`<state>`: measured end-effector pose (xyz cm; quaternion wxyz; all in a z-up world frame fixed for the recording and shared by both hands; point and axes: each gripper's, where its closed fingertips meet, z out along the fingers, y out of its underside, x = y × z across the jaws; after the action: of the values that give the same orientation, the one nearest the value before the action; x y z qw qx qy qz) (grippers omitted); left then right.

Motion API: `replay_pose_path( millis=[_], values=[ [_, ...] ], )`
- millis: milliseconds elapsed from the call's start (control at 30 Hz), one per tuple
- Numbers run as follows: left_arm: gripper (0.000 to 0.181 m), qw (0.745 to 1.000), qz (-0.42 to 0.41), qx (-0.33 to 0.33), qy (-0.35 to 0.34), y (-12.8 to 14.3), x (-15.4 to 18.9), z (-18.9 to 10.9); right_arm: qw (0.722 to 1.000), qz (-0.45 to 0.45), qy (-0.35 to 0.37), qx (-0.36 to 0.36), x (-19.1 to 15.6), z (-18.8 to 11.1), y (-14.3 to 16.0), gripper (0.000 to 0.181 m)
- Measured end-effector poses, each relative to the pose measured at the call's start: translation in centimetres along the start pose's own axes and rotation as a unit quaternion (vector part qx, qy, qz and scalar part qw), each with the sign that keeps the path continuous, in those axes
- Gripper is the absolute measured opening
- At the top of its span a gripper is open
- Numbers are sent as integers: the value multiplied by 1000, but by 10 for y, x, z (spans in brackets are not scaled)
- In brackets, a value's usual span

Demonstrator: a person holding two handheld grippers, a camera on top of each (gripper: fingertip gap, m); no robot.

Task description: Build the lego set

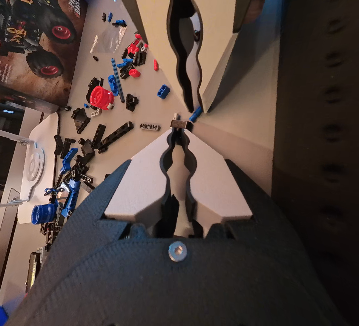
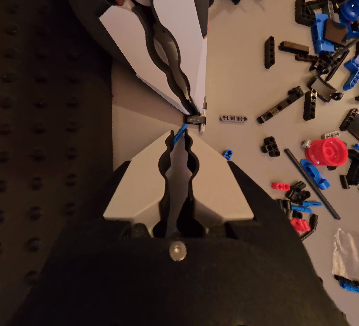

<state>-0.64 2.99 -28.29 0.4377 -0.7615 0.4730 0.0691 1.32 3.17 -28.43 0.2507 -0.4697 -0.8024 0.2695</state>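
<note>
My left gripper is shut on a small black beam with a light grey pin through it, held above the table. My right gripper is shut on a blue pin. The two grippers meet tip to tip; the blue pin's end points at the end of the black beam, very close to it. In the left wrist view the right gripper comes in from the top with the blue pin. In the right wrist view the left gripper comes in from the top.
Loose black, blue and red parts lie scattered on the table: a red wheel hub, a grey flat beam, a long black beam, a blue hub. The set's box lies at far left. A dark studded surface borders the table.
</note>
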Motion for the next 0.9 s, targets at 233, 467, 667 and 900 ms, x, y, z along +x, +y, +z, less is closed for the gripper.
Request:
replay_pose_path(
  millis=[233,467,667,900],
  values=[
    [3,1000,-1,-2,1,4,4,-9,999,36,13,-10,0,0,2,4],
    [3,1000,0,-1,1,5,5,-12,999,52,7,-4,4,1,3,1],
    [3,1000,2,-1,1,6,6,-13,998,63,21,0,10,0,5,1],
    [3,1000,14,-6,-15,7,6,-13,998,62,34,6,8,0,4,1]
  ],
)
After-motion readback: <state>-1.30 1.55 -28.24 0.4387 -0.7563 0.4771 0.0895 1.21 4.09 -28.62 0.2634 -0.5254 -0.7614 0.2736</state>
